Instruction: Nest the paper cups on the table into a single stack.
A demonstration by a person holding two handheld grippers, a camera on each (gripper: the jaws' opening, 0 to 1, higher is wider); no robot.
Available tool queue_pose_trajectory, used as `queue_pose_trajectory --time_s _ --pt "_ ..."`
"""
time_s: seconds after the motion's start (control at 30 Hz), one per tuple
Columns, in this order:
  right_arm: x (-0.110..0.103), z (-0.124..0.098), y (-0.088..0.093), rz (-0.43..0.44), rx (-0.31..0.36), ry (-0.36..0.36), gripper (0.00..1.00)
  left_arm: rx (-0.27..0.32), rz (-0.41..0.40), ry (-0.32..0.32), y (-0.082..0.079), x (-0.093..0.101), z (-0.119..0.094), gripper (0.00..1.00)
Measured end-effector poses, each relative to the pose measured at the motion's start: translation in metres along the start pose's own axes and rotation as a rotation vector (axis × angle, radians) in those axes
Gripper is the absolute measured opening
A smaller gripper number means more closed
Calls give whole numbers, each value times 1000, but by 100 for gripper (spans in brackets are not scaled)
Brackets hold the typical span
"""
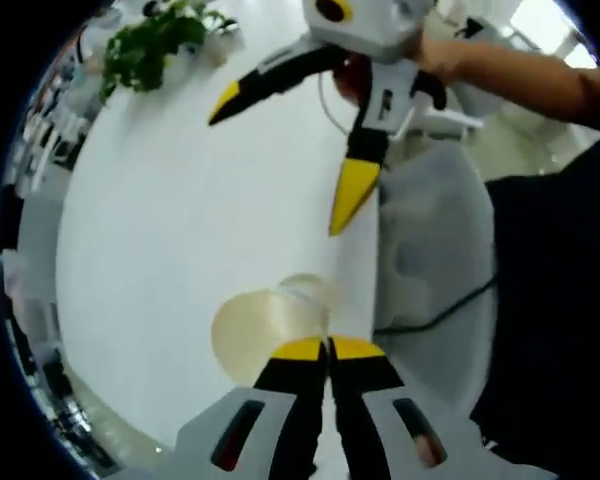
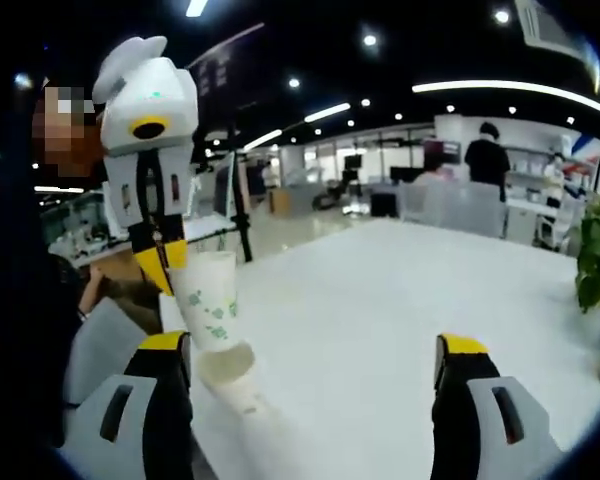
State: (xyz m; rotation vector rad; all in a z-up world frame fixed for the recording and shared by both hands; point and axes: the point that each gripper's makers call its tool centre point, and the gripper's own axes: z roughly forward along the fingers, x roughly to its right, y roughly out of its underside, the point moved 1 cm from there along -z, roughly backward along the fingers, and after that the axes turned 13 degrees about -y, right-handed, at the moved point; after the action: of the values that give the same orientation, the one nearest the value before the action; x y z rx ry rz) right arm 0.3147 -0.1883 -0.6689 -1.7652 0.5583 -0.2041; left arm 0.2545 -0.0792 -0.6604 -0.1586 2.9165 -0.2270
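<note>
A paper cup (image 2: 210, 300) is gripped by the shut left claw (image 1: 328, 347) and held above the white surface (image 2: 380, 300). The right claw (image 2: 315, 355) is spread wide, empty, near the cup.

We've got the left gripper (image 2: 166, 262) raised with its jaws pinched together, while the right gripper (image 1: 285, 160) hangs nearby with jaws spread wide.

Each tool has a pale grey moulded body with dark slots, black jaws and yellow tips. The left tool (image 2: 165, 262) carries a yellow-ringed black lens and a small green light on its white head. The right tool (image 1: 280, 160) trails a thin cable. The person wears dark clothing.
</note>
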Motion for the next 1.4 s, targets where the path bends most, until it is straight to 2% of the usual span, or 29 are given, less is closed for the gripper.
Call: queue_pose_trajectory --time_s 0.53,0.83,0.93,1.4 --pt "-3 3 0 15 13 -2 100 -10 -39 33 4 13 29 0" --pt "-3 4 3 23 7 3 99 -8 -53 38 7 13 40 0" --pt "-4 5 2 25 12 1 99 -13 -81 56 10 12 48 0" --pt "-6 9 2 23 4 -8 99 -10 -66 33 13 15 69 0"
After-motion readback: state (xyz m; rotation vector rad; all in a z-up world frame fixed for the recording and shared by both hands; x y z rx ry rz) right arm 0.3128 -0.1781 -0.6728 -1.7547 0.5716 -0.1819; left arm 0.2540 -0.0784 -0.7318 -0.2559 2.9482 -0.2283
